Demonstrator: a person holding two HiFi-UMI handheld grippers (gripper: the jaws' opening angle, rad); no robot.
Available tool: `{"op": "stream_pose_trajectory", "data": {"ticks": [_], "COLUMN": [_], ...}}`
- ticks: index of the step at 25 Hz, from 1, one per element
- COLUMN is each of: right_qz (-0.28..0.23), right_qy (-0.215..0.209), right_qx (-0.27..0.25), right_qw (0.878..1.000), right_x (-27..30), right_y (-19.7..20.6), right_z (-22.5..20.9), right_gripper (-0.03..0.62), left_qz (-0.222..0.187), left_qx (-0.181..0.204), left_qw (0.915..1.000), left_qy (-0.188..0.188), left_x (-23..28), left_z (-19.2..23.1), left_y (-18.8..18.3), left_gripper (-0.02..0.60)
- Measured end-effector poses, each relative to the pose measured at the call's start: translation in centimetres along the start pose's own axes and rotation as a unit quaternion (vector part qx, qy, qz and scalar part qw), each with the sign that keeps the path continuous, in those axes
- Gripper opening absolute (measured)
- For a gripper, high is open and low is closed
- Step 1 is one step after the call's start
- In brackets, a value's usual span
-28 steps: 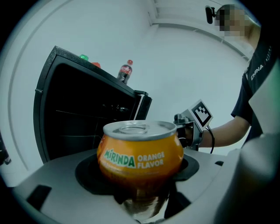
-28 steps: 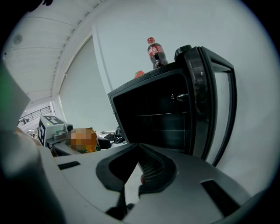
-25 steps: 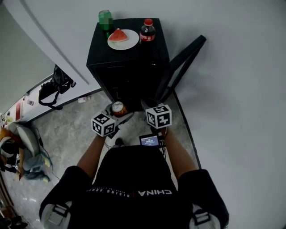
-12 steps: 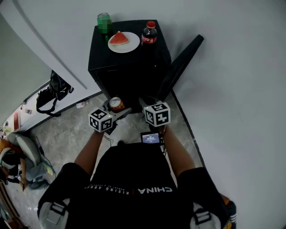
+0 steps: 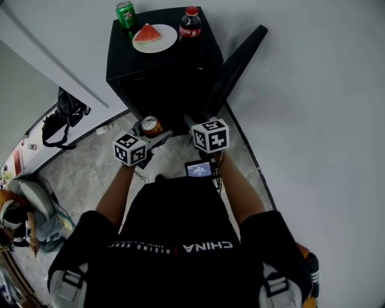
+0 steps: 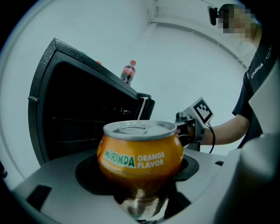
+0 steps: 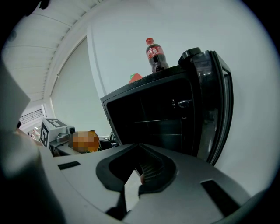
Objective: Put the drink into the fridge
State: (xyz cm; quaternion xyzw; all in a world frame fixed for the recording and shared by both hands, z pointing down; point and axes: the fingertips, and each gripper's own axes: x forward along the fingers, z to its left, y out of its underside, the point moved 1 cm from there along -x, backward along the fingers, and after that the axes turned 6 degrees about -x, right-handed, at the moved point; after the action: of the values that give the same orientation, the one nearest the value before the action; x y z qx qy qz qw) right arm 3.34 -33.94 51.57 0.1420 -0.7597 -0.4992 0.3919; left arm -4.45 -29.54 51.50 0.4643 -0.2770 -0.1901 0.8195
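The fridge (image 5: 162, 90) is seen standing on the floor against the wall. Its door (image 5: 239, 60) is swung wide open to the right, so the dark shelves inside are exposed. That much of the task can be judged done. The placing itself is not yet done.

On the fridge top, a plate (image 5: 166, 41) with a watermelon slice (image 5: 147, 33) is set near the back edge. A cola bottle (image 5: 190, 23) stands at the back right corner and a green can (image 5: 126, 12) at the back left corner.

The drink, an orange can (image 6: 140, 153), is outside the fridge. It is held upright in front of the open compartment, towards its left side. It is clamped around its lower body by the left gripper (image 5: 151, 132), whose jaws stand wide on it.

The right gripper (image 7: 141, 175) is held just beside the left one, before the right part of the opening. Its jaws are brought together and nothing is carried between them.

Both forearms are stretched forward from the body, and both grippers are tipped slightly downward towards the fridge. What appears to be left is for the can to be carried in, set on a shelf and released, and probably for the door to be closed.
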Motion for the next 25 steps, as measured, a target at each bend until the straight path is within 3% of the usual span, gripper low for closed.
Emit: {"op": "stream_pose_trajectory", "data": {"ticks": [6,11,25], "right_qz": [0.010,0.022,0.036], "right_qy": [-0.002,-0.011,-0.059], "right_qx": [-0.012,-0.019,-0.018], "right_qw": [1.000,1.000,0.997], "right_x": [-0.2,0.5,8.6], "right_y": [0.2,0.2,2.6], "right_z": [-1.0,-2.0,-5.8], "right_gripper": [0.015,0.015,0.015], "left_qz": [0.006,0.003,-0.015], "left_qx": [-0.002,0.010,0.017], "left_qw": [0.9999,0.9989,0.9888], "left_qy": [-0.012,-0.045,-0.147], "left_x": [0.4,1.6,9.2], "left_z": [0.4,2.4,14.3], "left_y": [0.3,-0.5,1.1], "left_gripper": [0.345,0.345,0.345]}}
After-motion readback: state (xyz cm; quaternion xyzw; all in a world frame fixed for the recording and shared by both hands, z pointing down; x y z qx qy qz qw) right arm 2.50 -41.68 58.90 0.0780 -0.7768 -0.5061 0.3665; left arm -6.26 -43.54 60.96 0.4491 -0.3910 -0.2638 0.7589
